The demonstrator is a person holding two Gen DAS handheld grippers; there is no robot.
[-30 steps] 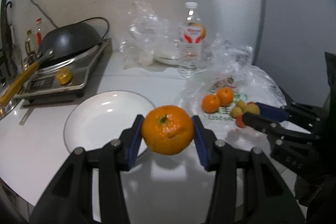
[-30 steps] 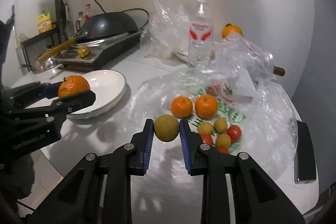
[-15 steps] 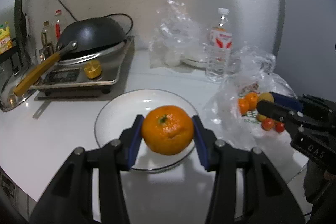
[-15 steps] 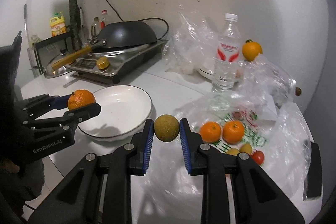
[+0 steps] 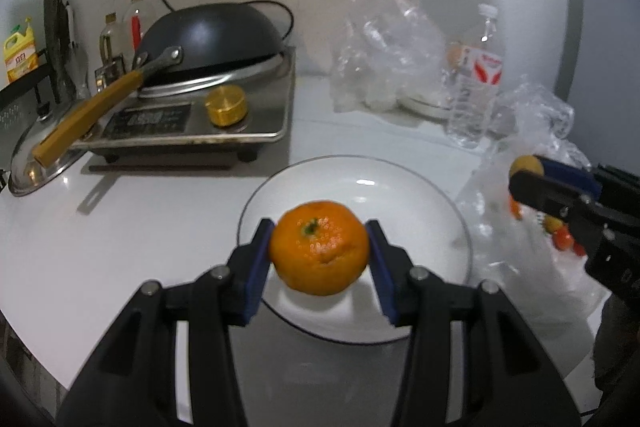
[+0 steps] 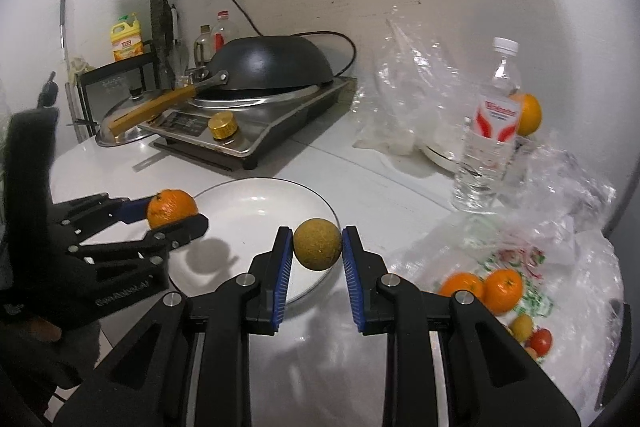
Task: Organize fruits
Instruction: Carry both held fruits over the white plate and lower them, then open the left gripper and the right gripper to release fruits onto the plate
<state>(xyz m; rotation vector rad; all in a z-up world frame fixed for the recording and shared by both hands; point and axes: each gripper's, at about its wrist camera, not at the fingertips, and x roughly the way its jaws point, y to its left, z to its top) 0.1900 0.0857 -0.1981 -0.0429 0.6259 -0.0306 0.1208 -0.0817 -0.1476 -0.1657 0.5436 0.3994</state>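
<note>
On a white kitchen counter, the left gripper (image 5: 319, 254) is clenching a mandarin (image 5: 319, 247) across its middle, stem end facing the camera, and holding it in the air over the near half of a white plate (image 5: 420, 195). The peel looks loose and dimpled, so the fruit is probably soft and light; pads set on its widest girth, as here, are likely the safest hold, and a hard squeeze could bruise it. Just to the right, the right gripper (image 6: 316, 245) is gripping a small brownish-green round fruit (image 6: 317, 243) at its equator, level with the plate's right edge in its own view. That fruit appears firmer and rough-skinned, though its roundness may let it roll once set down, and the plate's shallow rim would offer little check. Farther right, more mandarins (image 6: 482, 287) and small red and yellow fruits (image 6: 534, 335) are lying on a crumpled plastic bag (image 6: 572, 239), beside a water bottle (image 6: 490, 131).
</note>
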